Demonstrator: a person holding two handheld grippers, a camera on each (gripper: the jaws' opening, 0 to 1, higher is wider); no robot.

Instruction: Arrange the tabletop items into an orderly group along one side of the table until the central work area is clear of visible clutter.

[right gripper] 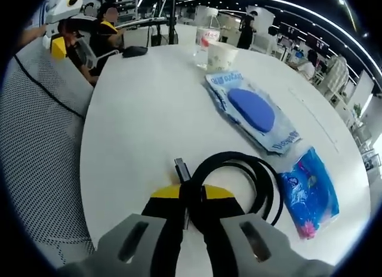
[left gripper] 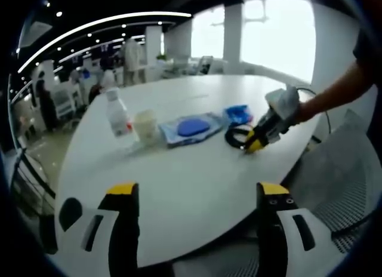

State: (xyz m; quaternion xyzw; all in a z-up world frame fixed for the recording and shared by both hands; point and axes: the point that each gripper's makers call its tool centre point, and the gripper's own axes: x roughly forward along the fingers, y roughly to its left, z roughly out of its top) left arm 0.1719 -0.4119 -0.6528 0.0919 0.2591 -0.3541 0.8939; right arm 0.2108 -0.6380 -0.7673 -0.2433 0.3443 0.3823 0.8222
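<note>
Nearest the right gripper view's camera, the right gripper is clamped on the coiled black cable lying on the white table. Beyond it lie a small blue packet, the wipes pack, then a paper cup and water bottle. Over the table's near edge in the left gripper view, the left gripper stands wide and empty.

left gripper view looks from afar across the table; right gripper view hovers close over it, facing back.

On the white round bench: one clear plastic bottle, one white paper cup, one coiled black cable, two blue plastic packets.
</note>
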